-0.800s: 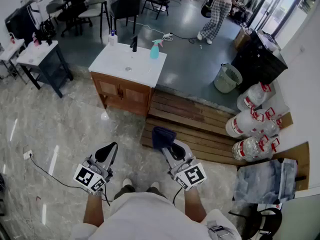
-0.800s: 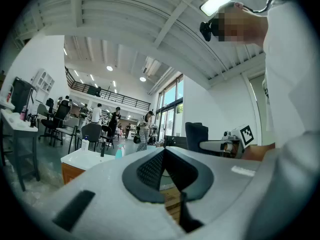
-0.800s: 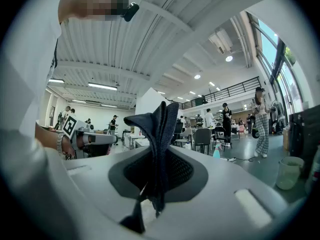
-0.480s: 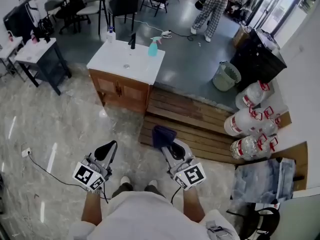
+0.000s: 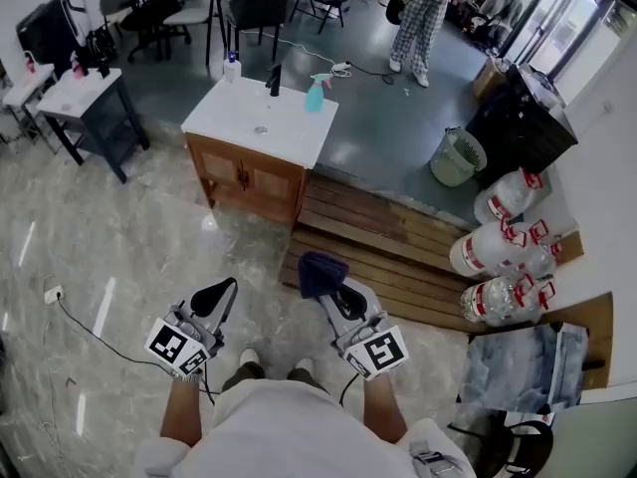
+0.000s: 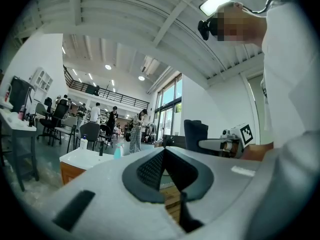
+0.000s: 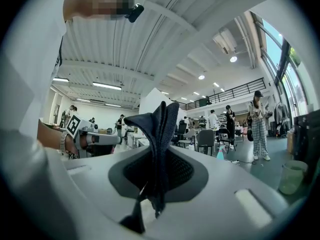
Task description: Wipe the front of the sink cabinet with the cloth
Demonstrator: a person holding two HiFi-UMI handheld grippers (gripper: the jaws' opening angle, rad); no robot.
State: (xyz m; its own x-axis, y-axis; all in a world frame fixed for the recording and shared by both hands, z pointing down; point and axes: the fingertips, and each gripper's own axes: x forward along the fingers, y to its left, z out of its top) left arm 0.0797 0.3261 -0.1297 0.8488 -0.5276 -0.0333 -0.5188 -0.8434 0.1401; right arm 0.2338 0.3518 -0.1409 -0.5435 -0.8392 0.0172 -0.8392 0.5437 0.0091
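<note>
The sink cabinet (image 5: 247, 184) has a wooden front with two doors under a white basin top (image 5: 261, 123); it stands well ahead of me on the floor. My right gripper (image 5: 328, 285) is shut on a dark blue cloth (image 5: 320, 270), which sticks up between its jaws (image 7: 161, 134). My left gripper (image 5: 215, 297) is shut with nothing in it; in the left gripper view (image 6: 164, 151) its pads meet. Both grippers hang near my body, far short of the cabinet, which also shows at the left of that view (image 6: 70, 170).
A teal spray bottle (image 5: 315, 96), a black tap (image 5: 273, 81) and a small bottle (image 5: 232, 69) stand on the basin top. A wooden pallet (image 5: 388, 247) lies right of the cabinet, water jugs (image 5: 498, 242) beyond it. A cable (image 5: 90, 332) crosses the floor at left. People stand at the back.
The view has shifted slightly; the cabinet sits a little nearer and to the right. Both grippers keep their pose, the cloth still held in the right one.
</note>
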